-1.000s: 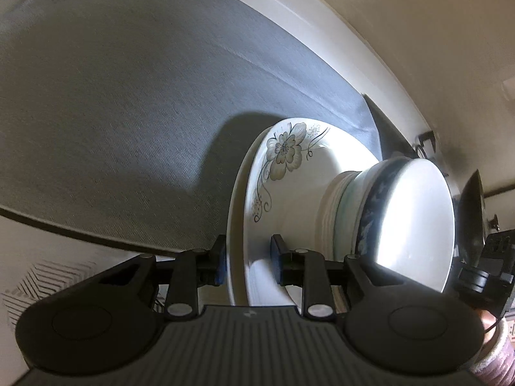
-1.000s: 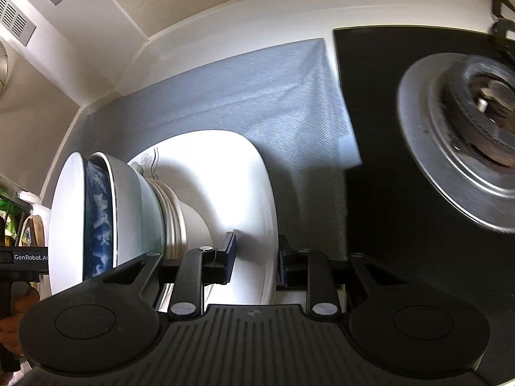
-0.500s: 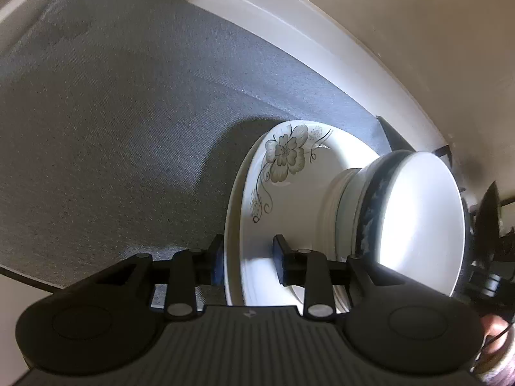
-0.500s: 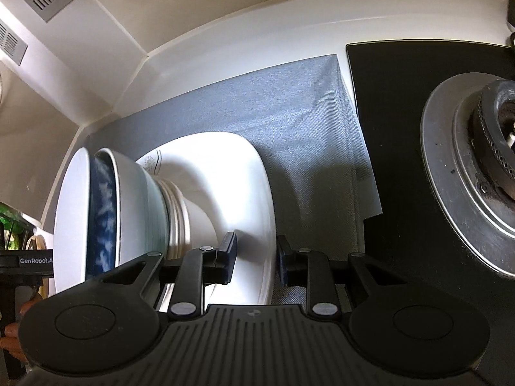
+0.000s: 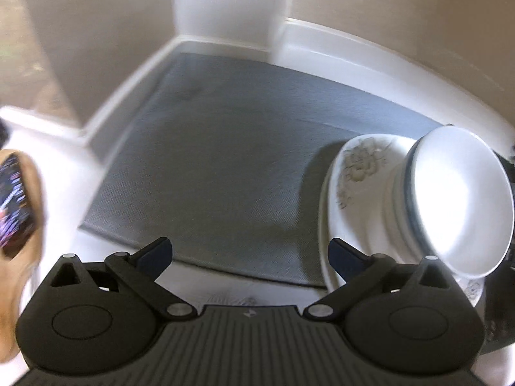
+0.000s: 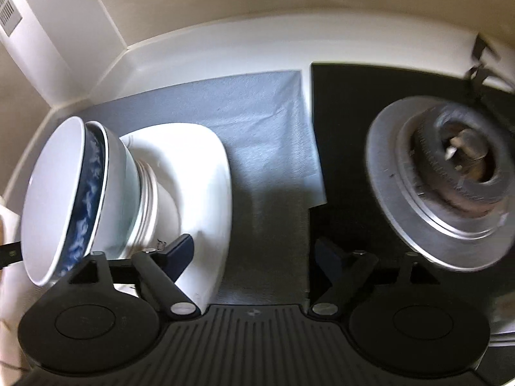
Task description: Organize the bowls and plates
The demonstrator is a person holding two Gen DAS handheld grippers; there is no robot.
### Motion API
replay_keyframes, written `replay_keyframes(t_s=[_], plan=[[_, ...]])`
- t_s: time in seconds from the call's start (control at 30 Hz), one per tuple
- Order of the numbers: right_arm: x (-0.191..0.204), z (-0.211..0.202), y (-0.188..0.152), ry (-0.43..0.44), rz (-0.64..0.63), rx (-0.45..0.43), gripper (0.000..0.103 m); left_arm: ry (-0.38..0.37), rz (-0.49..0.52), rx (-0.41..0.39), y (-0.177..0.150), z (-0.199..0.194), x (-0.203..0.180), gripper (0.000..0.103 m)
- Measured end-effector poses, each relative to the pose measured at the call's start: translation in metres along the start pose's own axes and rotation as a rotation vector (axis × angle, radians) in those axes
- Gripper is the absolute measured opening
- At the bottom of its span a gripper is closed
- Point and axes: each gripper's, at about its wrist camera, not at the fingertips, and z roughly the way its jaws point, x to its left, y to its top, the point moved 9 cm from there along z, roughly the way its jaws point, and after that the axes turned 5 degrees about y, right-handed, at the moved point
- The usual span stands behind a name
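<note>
A stack of white square plates [image 5: 357, 206] with a grey flower print lies on the grey mat [image 5: 225, 167]. Nested bowls stand on it: a white bowl [image 6: 54, 186] inside a blue-patterned bowl [image 6: 90, 189], with more bowls under them. My left gripper [image 5: 250, 254] is opening wide, with only mat between its fingers. The stack is just beyond its right finger [image 5: 346, 254]. My right gripper [image 6: 254, 251] is also opening. The rim of the plates [image 6: 212, 193] lies between its fingers, and the pads do not press on it.
A gas burner [image 6: 450, 193] sits on a black hob [image 6: 347, 122] right of the mat. White counter edges and walls close in the back corner [image 5: 225, 16]. A hand with a dark patterned object [image 5: 13, 199] is blurred at the left edge.
Both grippers were shut on the plates' rim and have let go, their jaws swinging wide. The left gripper has pulled up and away to the left of the stack.
</note>
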Motion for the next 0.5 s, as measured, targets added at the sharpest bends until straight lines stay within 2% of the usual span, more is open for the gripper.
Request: replay_keyframes(t_s=[0.13, 0.27, 0.37, 0.5], plan=[[0.003, -0.011, -0.004, -0.017, 0.001, -0.026, 0.086, 0.052, -0.03, 0.0, -0.006, -0.02, 0.008, 0.103], [0.008, -0.029, -0.007, -0.039, -0.002, -0.103, 0.086, 0.054, -0.049, -0.04, -0.004, -0.039, 0.02, 0.103], [0.01, -0.049, -0.015, -0.056, 0.044, -0.165, 0.086, 0.047, 0.008, -0.09, -0.009, -0.06, 0.02, 0.103], [0.027, -0.078, -0.038, -0.095, 0.093, -0.208, 0.086, -0.007, 0.103, -0.209, -0.014, -0.09, 0.015, 0.103]])
